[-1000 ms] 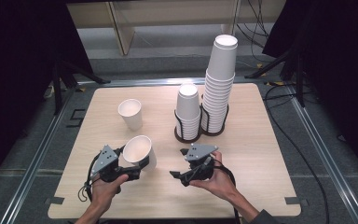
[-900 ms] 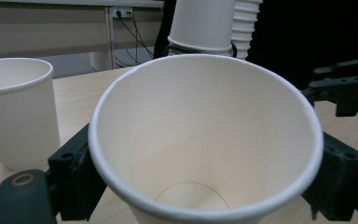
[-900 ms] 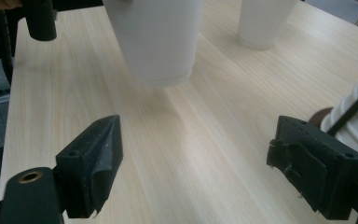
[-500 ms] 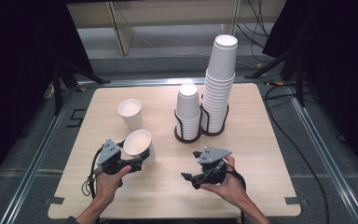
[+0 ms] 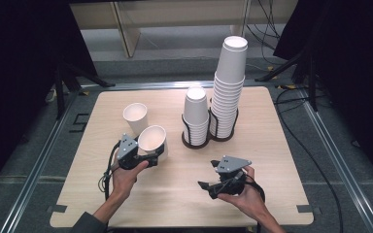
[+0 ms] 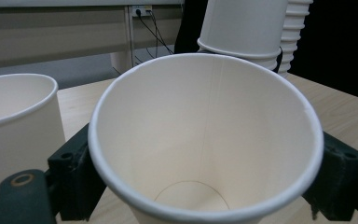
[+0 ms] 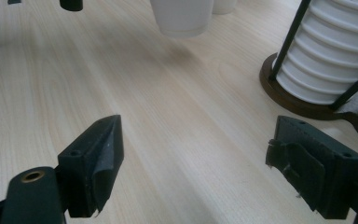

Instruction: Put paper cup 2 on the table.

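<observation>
Gripping a tilted paper cup (image 5: 152, 139), the left gripper (image 5: 148, 156) risked crushing its thin wall or bumping the neighbouring upright cup (image 5: 135, 117). The right gripper (image 5: 208, 186) hovered wide open and empty.

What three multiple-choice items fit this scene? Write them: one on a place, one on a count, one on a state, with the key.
1. Where does the loose upright paper cup stand?
A. left of the wire cup holder
B. on top of the tall stack
C. beside the right gripper

2. How many stacks of cups sit in the holder?
A. one
B. two
C. four

3. What is the left gripper doing?
A. lying open on the table
B. gripping a tilted paper cup
C. gripping a cable

Key:
1 A: in the high view it stands on the wooden table, left of the holder.
2 B: a short stack and a tall stack stand side by side.
3 B: in the left gripper view its black fingers flank the cup's wall.
</observation>
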### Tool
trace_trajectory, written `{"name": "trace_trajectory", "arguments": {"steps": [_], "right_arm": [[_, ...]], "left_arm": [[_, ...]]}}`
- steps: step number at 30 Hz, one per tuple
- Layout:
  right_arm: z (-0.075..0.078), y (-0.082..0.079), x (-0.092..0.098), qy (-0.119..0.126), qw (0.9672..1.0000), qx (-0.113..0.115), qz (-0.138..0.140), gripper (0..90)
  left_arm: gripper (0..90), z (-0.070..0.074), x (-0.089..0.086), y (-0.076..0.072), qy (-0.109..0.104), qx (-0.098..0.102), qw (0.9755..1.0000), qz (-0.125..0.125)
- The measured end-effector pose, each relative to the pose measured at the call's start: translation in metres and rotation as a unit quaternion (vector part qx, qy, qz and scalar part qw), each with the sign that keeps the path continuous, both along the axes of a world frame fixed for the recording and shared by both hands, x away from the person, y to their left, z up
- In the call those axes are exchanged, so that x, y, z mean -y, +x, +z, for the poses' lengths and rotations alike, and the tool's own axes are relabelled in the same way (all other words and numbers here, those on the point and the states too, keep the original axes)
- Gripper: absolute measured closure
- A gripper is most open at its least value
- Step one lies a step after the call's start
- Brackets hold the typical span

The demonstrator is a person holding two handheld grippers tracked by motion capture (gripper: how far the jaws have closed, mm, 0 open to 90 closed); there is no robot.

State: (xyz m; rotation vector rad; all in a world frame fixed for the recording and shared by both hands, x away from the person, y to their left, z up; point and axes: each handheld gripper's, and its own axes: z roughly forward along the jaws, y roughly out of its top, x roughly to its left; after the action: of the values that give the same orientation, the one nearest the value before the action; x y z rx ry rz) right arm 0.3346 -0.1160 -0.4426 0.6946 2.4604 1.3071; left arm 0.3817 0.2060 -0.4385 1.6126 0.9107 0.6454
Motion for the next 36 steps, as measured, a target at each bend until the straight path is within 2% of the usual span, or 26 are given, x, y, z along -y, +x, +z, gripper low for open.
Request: {"name": "trace_trajectory", "arguments": {"steps": [6,11,13,17,24,29,30,36], "right_arm": [[-0.004,-0.001,0.003,-0.003,1.0,-0.005,-0.004,17.9],[-0.005,-0.002,0.004,-0.007,1.0,-0.001,-0.003,17.9],[-0.006,-0.002,0.004,-0.008,0.9999,-0.008,-0.002,17.9],[-0.007,-0.002,0.004,-0.011,0.9999,-0.006,0.0,17.9],[-0.007,-0.002,0.003,-0.009,0.9999,-0.011,0.003,18.0],[-0.007,-0.002,0.003,-0.012,0.9999,-0.007,0.004,18.0],[-0.007,-0.002,0.003,-0.011,0.9999,-0.007,0.004,18.0],[-0.007,-0.003,0.002,-0.008,0.9999,-0.013,0.007,18.1]], "left_arm": [[13.9,-0.002,0.008,0.013,0.0,-0.008,1.0,0.004],[13.9,-0.003,0.013,0.024,0.006,-0.003,0.9999,0.012],[13.9,-0.003,0.016,0.029,-0.004,0.0,0.9999,0.015],[13.8,-0.004,0.022,0.038,0.005,-0.006,0.9998,0.02],[13.8,-0.009,0.025,0.052,0.011,-0.008,0.9983,0.057],[13.7,-0.014,0.023,0.063,0.016,-0.012,0.996,0.087],[13.7,-0.015,0.023,0.065,0.023,-0.012,0.9953,0.093],[13.2,-0.019,0.026,0.076,0.028,-0.019,0.9934,0.11]]}}
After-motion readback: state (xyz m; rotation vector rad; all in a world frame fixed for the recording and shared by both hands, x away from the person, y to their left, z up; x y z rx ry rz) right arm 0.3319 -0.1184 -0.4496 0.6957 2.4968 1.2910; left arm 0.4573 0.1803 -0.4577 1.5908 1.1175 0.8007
